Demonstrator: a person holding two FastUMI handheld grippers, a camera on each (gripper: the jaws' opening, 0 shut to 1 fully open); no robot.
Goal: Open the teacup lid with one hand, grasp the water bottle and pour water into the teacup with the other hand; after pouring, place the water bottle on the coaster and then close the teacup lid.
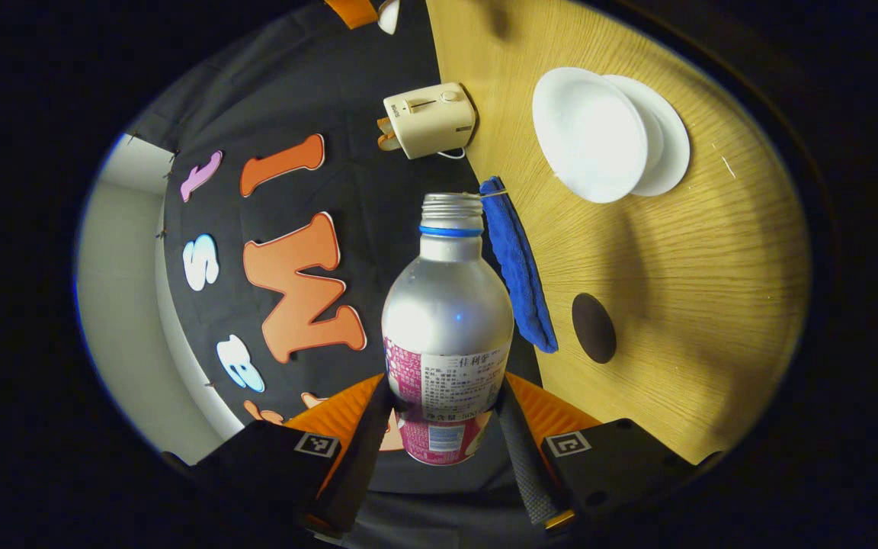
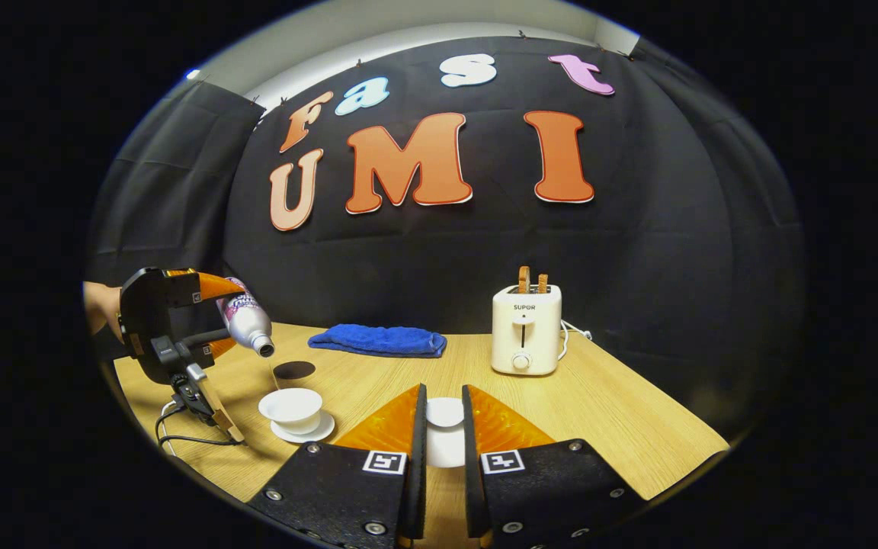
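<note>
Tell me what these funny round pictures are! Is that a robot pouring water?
No robot: a person holds a pair of tongs in each hand, and a small camera rides on each pair. The left gripper view looks along the left tongs, squeezing a silver water bottle that is tipped over. The right gripper view looks across the wooden table; there you see water trickling from the bottle into the white teacup on its saucer. The right tongs pinch the white teacup lid, lifted off. On the table also lie a blue towel, a dark round coaster and a toaster.
</note>
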